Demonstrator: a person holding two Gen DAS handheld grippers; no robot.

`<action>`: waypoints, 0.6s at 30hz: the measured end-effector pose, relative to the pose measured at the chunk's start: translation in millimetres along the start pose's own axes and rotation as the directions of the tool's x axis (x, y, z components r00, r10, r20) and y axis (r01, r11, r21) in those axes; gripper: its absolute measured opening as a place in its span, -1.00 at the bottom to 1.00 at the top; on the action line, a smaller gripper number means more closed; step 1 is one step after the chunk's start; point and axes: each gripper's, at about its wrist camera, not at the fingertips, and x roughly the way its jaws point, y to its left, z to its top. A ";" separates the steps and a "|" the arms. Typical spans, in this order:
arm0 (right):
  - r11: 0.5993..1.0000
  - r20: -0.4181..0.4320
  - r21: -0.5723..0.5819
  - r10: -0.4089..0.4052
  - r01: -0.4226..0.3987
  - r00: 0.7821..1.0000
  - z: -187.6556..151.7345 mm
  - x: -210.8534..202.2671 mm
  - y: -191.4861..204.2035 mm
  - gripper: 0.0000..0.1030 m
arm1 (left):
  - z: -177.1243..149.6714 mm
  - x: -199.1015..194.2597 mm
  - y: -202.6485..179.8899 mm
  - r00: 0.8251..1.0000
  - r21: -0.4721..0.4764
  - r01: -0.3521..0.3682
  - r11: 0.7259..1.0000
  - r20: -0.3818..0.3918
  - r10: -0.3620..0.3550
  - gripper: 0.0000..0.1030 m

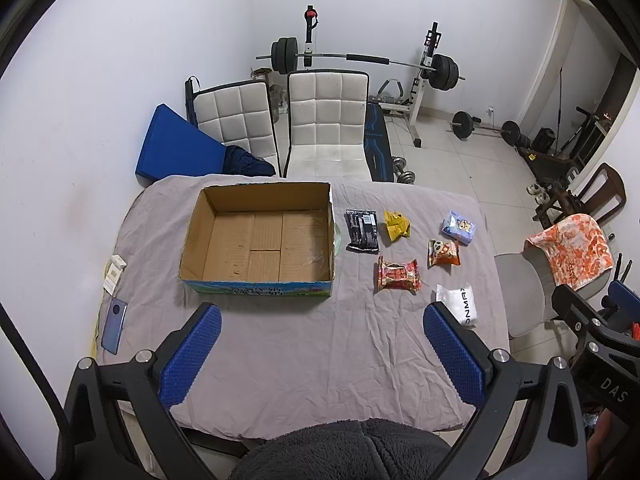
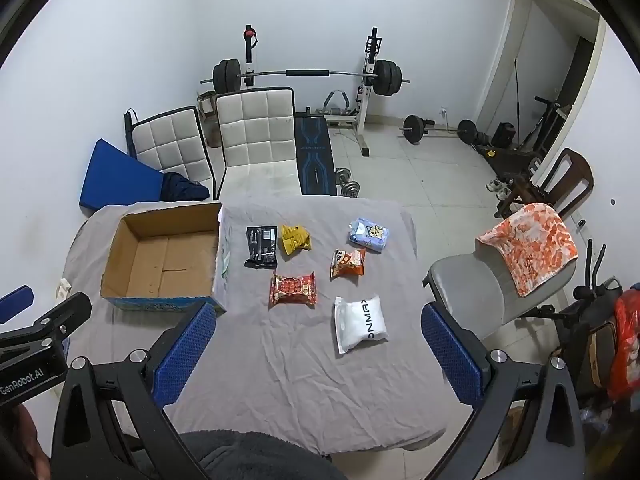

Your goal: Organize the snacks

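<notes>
Six snack packets lay on the bench to the right of one open cardboard box [image 1: 260, 236]: one black packet [image 1: 362, 231] nearest the box, one yellow packet [image 1: 396, 224] beyond it, one pale blue packet [image 1: 459, 228] farthest from the box, one orange packet [image 1: 443, 253], one red packet [image 1: 398, 275], and one white pouch [image 1: 460, 302]. Left of the box lay one blue phone [image 1: 114, 325] and one small white carton [image 1: 114, 274]. Behind the box stood two white padded chairs [image 1: 326, 120].
</notes>
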 end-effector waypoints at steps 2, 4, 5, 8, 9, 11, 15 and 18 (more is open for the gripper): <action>1.000 0.005 0.002 -0.005 0.005 1.000 -0.7 -0.3 0.0 1.00 | -0.3 0.3 0.1 1.000 -0.002 -0.002 1.000 -0.003 0.002 1.00; 1.000 0.007 0.004 -0.007 0.007 1.000 -1.5 -0.1 -0.2 1.00 | -1.0 1.5 -0.4 1.000 -0.002 -0.004 1.000 -0.003 0.004 1.00; 1.000 0.007 0.004 -0.008 0.007 1.000 -1.5 0.0 0.1 1.00 | -1.4 1.4 -0.4 1.000 -0.003 -0.004 1.000 -0.002 0.004 1.00; 1.000 0.010 0.000 -0.010 0.010 1.000 -2.9 -1.0 0.7 1.00 | -1.8 1.5 0.6 1.000 -0.006 -0.003 1.000 0.000 0.003 1.00; 1.000 0.010 0.000 -0.009 0.009 1.000 -2.1 -0.8 0.7 1.00 | -1.7 1.3 1.9 1.000 -0.006 -0.003 1.000 -0.001 0.003 1.00; 1.000 0.012 -0.003 -0.012 0.013 1.000 -2.1 -0.9 1.1 1.00 | -2.1 1.5 2.1 1.000 -0.006 -0.002 1.000 -0.001 0.002 1.00; 1.000 0.010 -0.003 -0.012 0.012 1.000 -2.6 -1.2 1.1 1.00 | -1.0 1.6 2.4 1.000 -0.006 -0.003 1.000 -0.001 0.003 1.00; 1.000 0.004 -0.003 -0.012 0.012 1.000 -2.6 -0.1 1.3 1.00 | -1.4 3.1 4.1 1.000 -0.008 -0.001 1.000 -0.006 0.001 1.00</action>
